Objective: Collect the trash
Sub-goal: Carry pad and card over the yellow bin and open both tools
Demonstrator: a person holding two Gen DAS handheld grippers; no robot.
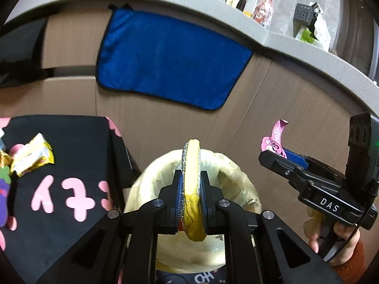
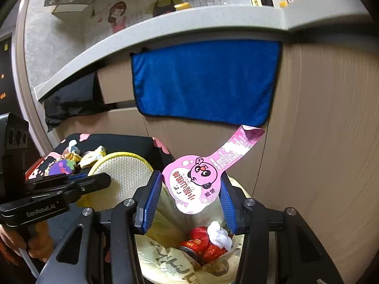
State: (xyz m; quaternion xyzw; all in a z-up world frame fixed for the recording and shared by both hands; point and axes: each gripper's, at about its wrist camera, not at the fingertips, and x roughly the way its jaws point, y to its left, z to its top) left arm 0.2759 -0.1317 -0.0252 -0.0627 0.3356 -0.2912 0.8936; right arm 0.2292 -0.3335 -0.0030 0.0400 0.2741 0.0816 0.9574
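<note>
Two jaws pinch spongy pad (image 1: 191,184), glossy wrapper (image 2: 196,179).

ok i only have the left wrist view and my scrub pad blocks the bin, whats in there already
Observer: A red can and a crumpled white tissue lie in the bag-lined bin.
Operator: and how is the pink label sitting in the other gripper
Observer: In the right wrist view, the pink label spans the right gripper from one blue pad to the other, face toward the camera. The open bin shows just beyond it.
</note>
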